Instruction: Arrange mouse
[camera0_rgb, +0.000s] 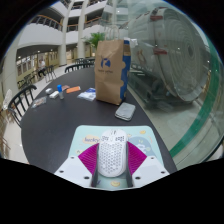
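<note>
A white honeycomb-shell mouse (112, 153) sits between my gripper's (112, 147) two fingers. The magenta pads (88, 160) press on both of its sides with no gap showing. The mouse is over the near end of a pale pastel mouse mat (142, 133), which lies at the near edge of a round dark table (55, 125). I cannot tell whether the mouse rests on the mat or is held just above it.
A brown paper bag with a blue logo (110, 68) stands upright beyond the mat. A small silver device (125, 111) lies just past the mat. A flat blue-and-white item (88, 95) and small objects (60, 89) lie at the far left. Chairs (20, 100) stand left.
</note>
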